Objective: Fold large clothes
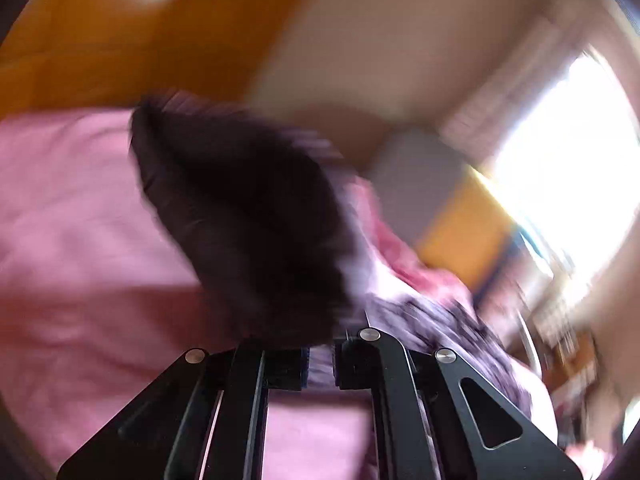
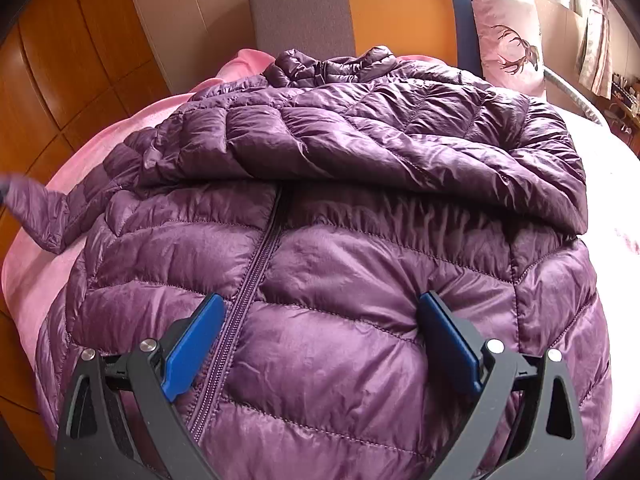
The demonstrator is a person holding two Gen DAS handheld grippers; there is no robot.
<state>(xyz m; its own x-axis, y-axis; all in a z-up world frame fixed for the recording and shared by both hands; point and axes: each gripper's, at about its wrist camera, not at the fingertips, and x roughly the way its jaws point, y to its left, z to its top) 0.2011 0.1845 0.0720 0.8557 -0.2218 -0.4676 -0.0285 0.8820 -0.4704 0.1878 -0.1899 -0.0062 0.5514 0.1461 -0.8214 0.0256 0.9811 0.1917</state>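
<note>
A purple quilted puffer jacket [image 2: 340, 280] lies front up on a pink bed sheet [image 2: 80, 160], zipper [image 2: 256, 264] running down its middle. One sleeve is folded across the chest. My right gripper [image 2: 320, 340] is open, its blue pads [image 2: 196, 344] resting on the jacket's lower front, one on each side of the zipper area. In the blurred left wrist view, my left gripper [image 1: 320, 368] is shut on a piece of the jacket [image 1: 248, 216] and holds it lifted above the sheet [image 1: 72, 240]. The other sleeve's end [image 2: 36, 208] sticks out at the far left, raised.
An orange wooden wall [image 2: 60, 72] stands left of the bed. A grey headboard panel [image 2: 300, 8] and a pink deer-print pillow [image 2: 508, 36] are at the far end. A bright window [image 1: 568, 152] and a cluttered shelf [image 2: 624, 92] are at the right.
</note>
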